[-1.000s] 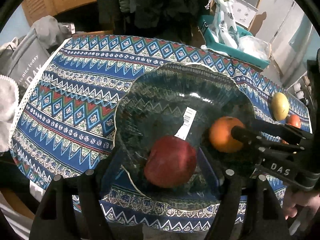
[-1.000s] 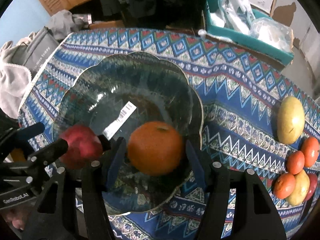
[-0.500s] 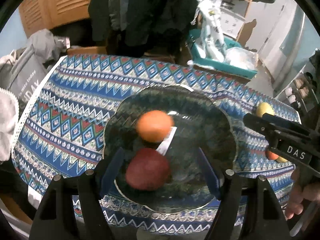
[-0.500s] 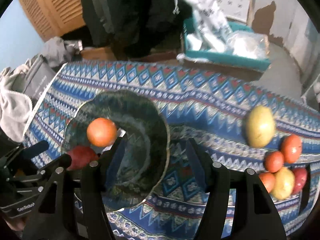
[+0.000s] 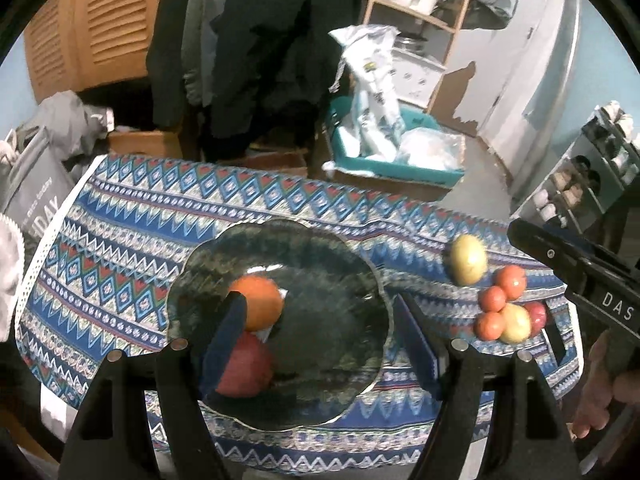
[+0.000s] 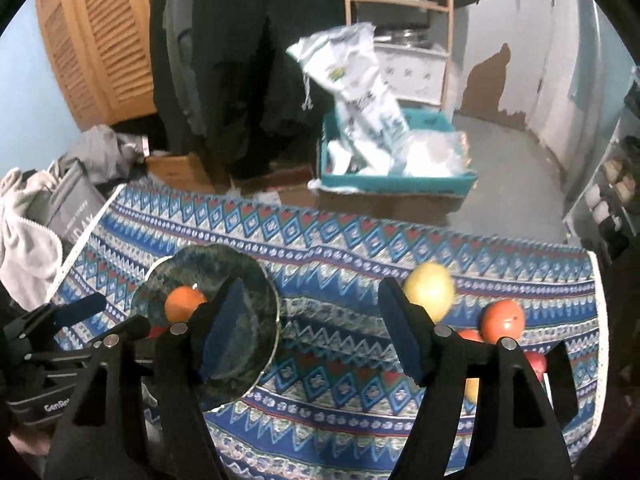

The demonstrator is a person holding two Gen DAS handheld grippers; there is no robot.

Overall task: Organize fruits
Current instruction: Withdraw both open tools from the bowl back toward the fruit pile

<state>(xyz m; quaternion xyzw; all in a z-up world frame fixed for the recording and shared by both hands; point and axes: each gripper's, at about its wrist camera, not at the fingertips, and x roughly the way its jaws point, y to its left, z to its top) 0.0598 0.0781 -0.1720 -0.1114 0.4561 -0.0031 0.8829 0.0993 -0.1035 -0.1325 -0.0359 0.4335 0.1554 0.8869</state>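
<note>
A dark glass bowl [image 5: 320, 252] [image 6: 248, 280] sits on the patterned tablecloth. In it lie an orange [image 5: 260, 304] [image 6: 182, 304] and a red apple [image 5: 248, 368]. To its right lie a yellow fruit [image 5: 468, 260] [image 6: 430, 290], several small orange-red fruits [image 5: 510, 282] [image 6: 502, 320] and another yellow fruit [image 5: 514, 322]. My left gripper [image 5: 318, 348] is open and empty, raised above the bowl's near side. My right gripper [image 6: 310, 332] is open and empty, raised over the cloth between bowl and fruit pile.
The table's far edge faces a teal crate [image 6: 396, 178] with plastic bags and cardboard boxes on the floor. Grey bags [image 5: 32, 184] stand at the left. Shelves [image 5: 592, 168] stand at the right. Dark coats hang behind the table.
Both grippers have pulled back and up from the bowl. The right gripper let go of the orange, which now rests in the bowl by the apple, and moved to the right.
</note>
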